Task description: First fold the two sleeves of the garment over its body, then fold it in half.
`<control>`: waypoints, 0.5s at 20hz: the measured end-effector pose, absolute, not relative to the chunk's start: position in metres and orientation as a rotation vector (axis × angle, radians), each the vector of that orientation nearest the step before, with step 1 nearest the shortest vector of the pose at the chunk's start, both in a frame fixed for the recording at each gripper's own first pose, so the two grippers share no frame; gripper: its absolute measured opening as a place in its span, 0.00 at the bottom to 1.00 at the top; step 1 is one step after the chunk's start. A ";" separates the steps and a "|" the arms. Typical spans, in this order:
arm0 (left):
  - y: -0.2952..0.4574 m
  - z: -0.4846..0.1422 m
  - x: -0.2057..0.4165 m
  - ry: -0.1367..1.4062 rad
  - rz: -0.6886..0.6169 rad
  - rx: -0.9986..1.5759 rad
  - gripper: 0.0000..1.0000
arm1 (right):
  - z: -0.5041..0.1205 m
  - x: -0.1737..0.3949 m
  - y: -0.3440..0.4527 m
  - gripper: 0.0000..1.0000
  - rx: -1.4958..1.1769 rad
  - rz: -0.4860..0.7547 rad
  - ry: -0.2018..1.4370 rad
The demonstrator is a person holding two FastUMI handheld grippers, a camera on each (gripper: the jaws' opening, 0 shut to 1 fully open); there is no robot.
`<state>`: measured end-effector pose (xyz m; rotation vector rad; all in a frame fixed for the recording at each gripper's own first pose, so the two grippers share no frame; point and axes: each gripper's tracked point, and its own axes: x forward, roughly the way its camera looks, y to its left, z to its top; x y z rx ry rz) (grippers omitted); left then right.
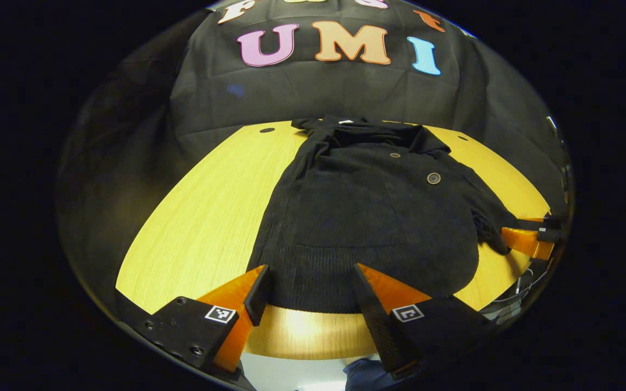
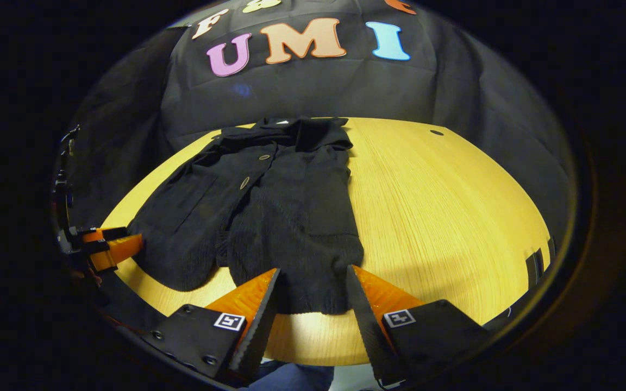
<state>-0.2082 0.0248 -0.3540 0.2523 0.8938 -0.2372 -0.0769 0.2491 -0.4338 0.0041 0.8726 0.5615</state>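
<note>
**Two grippers waiting at the bottom edge of the black top**

A black garment (image 1: 367, 217) is lying flat on the yellow wooden tabletop (image 1: 204, 217), with its collar (image 1: 367, 133) pointing toward the far wall. In the right gripper view, one sleeve (image 2: 302, 217) is looking folded over the body, running down the middle to the hem.

The left gripper (image 1: 307, 288) is hovering at the near hem with its jaws apart and nothing between them. The right gripper (image 2: 310, 293) is hovering at the hem too, jaws apart and holding nothing.

The garment is looking soft and floppy, like thick knitted cloth. It is probably light, but it will sag and bunch if lifted from one spot. The near hem corners are looking like good places to pinch, one for each gripper. The buttons (image 1: 433, 178) are hard, so pinching cloth beside them is safer.

The hem is sitting close to the near edge of the tabletop, so cloth could slide off there. The wood on both sides is giving plenty of open room for moving.
</note>
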 end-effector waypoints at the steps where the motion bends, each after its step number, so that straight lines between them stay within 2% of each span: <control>1: 0.024 -0.354 -0.209 0.897 -0.246 0.250 0.88 | -0.434 -0.076 0.249 0.65 -0.003 0.561 0.882; 2: 0.024 -0.354 -0.209 0.897 -0.251 0.251 0.80 | -0.434 -0.076 0.250 0.63 -0.014 0.564 0.896; 4: 0.015 -0.358 -0.210 0.899 -0.276 0.252 0.74 | -0.431 -0.074 0.252 0.60 -0.009 0.579 0.921; 5: 0.014 -0.358 -0.210 0.903 -0.286 0.253 0.70 | -0.430 -0.075 0.252 0.44 -0.004 0.581 0.921; 6: 0.013 -0.358 -0.211 0.906 -0.300 0.249 0.67 | -0.432 -0.076 0.252 0.45 -0.007 0.582 0.932; 7: 0.011 -0.358 -0.212 0.909 -0.308 0.249 0.63 | -0.431 -0.075 0.252 0.31 -0.013 0.585 0.926; 10: 0.004 -0.359 -0.214 0.913 -0.331 0.257 0.45 | -0.430 -0.079 0.254 0.31 -0.017 0.616 0.925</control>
